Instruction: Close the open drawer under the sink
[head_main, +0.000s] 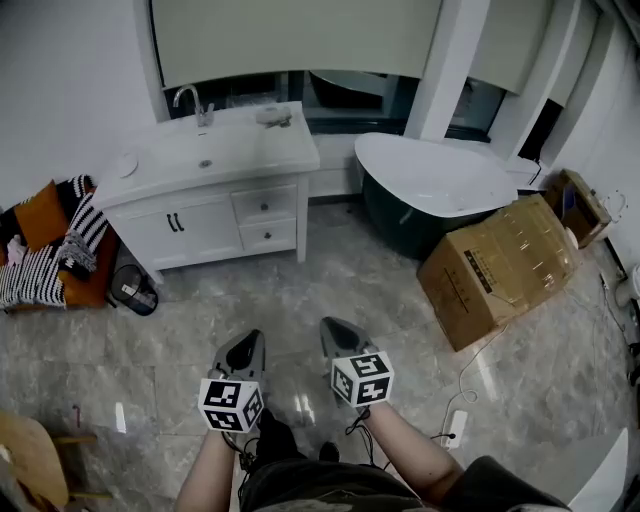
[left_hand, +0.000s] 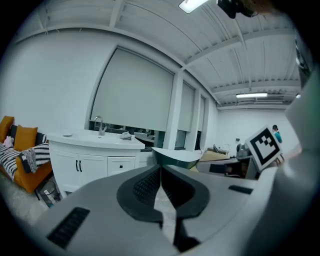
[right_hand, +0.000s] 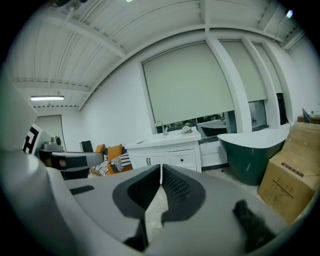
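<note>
The white sink cabinet stands against the far wall, well ahead of me across the marble floor. It has two doors and, to their right, an upper drawer and a lower drawer. From here I cannot tell whether either front stands out. The cabinet also shows in the left gripper view and the right gripper view. My left gripper and right gripper are held side by side low in front of me, far from the cabinet. Both are shut and empty, jaw tips meeting.
A dark green bathtub with a white rim sits right of the cabinet. A large cardboard box lies on the floor at the right. Orange cushions and a striped blanket lie left of the cabinet, beside a black bin. A power strip lies near my right arm.
</note>
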